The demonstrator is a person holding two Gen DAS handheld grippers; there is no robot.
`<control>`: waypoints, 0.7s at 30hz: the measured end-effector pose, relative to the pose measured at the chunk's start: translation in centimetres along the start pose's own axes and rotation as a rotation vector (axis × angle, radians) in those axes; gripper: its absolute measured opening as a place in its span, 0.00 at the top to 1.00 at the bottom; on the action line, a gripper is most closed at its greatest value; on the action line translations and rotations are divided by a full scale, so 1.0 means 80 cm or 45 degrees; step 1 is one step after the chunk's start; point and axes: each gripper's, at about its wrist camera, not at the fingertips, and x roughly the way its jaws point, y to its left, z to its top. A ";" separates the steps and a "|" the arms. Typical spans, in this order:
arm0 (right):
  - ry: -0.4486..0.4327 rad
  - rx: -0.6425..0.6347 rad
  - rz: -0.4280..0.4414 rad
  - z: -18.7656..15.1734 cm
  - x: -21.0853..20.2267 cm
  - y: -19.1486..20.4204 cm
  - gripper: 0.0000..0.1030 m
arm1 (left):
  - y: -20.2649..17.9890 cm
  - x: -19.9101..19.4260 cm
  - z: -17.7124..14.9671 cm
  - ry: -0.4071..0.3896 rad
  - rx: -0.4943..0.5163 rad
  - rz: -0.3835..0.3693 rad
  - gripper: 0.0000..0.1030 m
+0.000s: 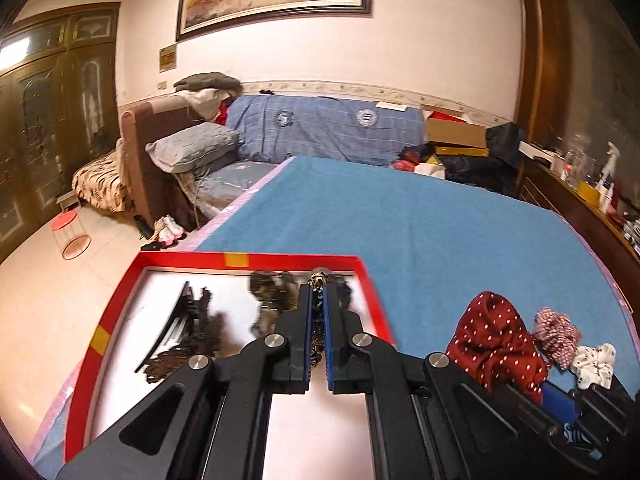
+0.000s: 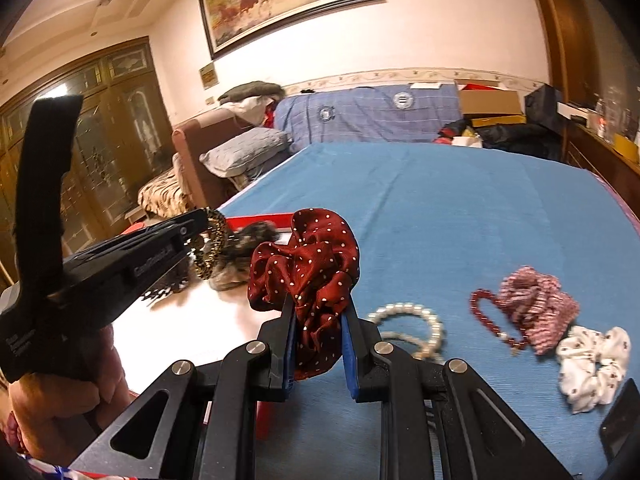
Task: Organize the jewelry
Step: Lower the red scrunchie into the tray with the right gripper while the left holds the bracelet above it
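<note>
Leopard-print scrunchie point(image 1: 318, 279) pinched between the blue pads of the left tool point(image 1: 317, 286), jaws clamped tight on it. Points forward and downward over a red-rimmed box point(image 1: 248, 259) with a white floor, near its far rim. Inside the box: a slim, curved black hair clip point(image 1: 176, 320), blurred dark brown pieces just beside it, and a fuzzy grey-brown scrunchie point(image 1: 268, 284) against the far wall. To the right, on the blue-clothed worktop point(image 1: 440, 232): a dark red scrunchie point(image 1: 496, 340) of glossy, white-dotted fabric, raised in front of a pink striped scrunchie point(image 1: 556, 332) and a white scrunchie point(image 1: 596, 364) with small dark specks.

From the right wrist: right tool point(image 2: 318, 300) tilted downward, jaws part-way closed and gripping the dark red scrunchie point(image 2: 308, 264), ruffled folds bunched above the blue pads point(image 2: 289, 344). At left, side-on, the left tool point(image 2: 200, 220) with a hand point(image 2: 60, 400) wrapped around its handle, and the leopard-print scrunchie point(image 2: 212, 244) dangling as a loop from its tip above the box's white floor. Shows what the other view does not: a pearl bracelet point(image 2: 412, 320) of round cream beads and a red bead bracelet point(image 2: 488, 316), both lying on the worktop point(image 2: 440, 208), the red one touching the pink striped scrunchie point(image 2: 536, 308). White scrunchie point(image 2: 592, 364) just beside that. Hair clip visible only from the left wrist.
</note>
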 end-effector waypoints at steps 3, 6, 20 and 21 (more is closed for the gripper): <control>0.010 -0.027 0.020 0.001 0.010 0.018 0.79 | 0.014 0.006 0.001 0.018 -0.023 0.017 0.96; 0.026 -0.046 0.029 0.000 0.020 0.030 0.79 | 0.026 0.009 0.001 0.028 -0.037 0.040 0.96; 0.103 -0.205 -0.036 -0.005 0.066 0.085 0.79 | 0.093 0.033 -0.005 0.127 -0.151 0.164 0.96; 0.109 -0.219 -0.044 -0.005 0.070 0.088 0.79 | 0.094 0.034 -0.006 0.132 -0.154 0.169 0.96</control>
